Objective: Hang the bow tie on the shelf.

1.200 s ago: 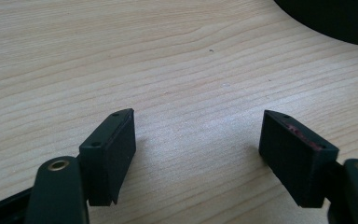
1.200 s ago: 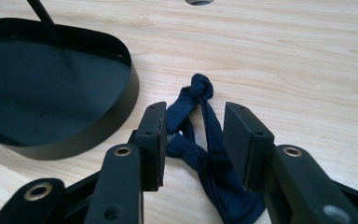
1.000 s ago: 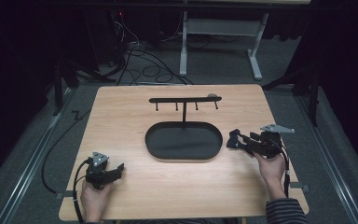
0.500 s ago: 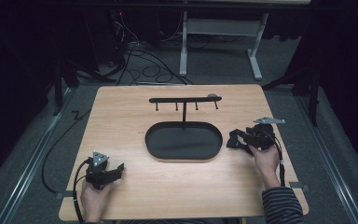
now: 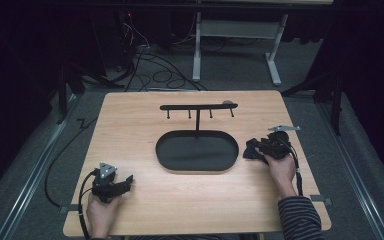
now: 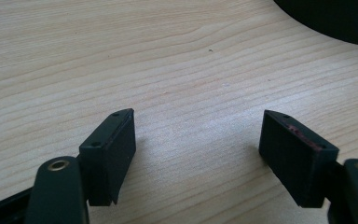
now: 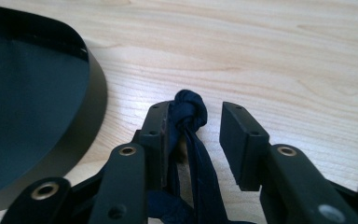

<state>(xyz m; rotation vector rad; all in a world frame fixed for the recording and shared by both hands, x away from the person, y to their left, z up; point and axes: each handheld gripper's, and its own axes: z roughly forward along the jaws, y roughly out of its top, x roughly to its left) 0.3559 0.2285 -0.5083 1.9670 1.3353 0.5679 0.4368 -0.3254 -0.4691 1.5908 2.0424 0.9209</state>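
Observation:
My right gripper (image 5: 248,150) rests on the table just right of the black oval tray (image 5: 197,170), pointing at it. In the right gripper view a dark blue knotted cloth band (image 7: 189,108) lies between the jaws of the right gripper (image 7: 196,128). The band presses against one jaw, and a gap separates it from the other, so the jaws stand open. The tray's wall (image 7: 94,100) is close by on that view's left. My left gripper (image 5: 125,181) sits near the front left of the table. Its jaws (image 6: 198,140) are wide apart over bare wood.
A black rack with small hanging pegs (image 5: 198,106) rises on a post from the tray's far edge. The wooden table (image 5: 140,125) is bare around the tray. Cables trail from both grippers over the front edge. Beyond the table are floor cables and a desk frame.
The right hand has turned and shifted slightly left toward the tray, lowering onto the table. The left gripper has stayed put.

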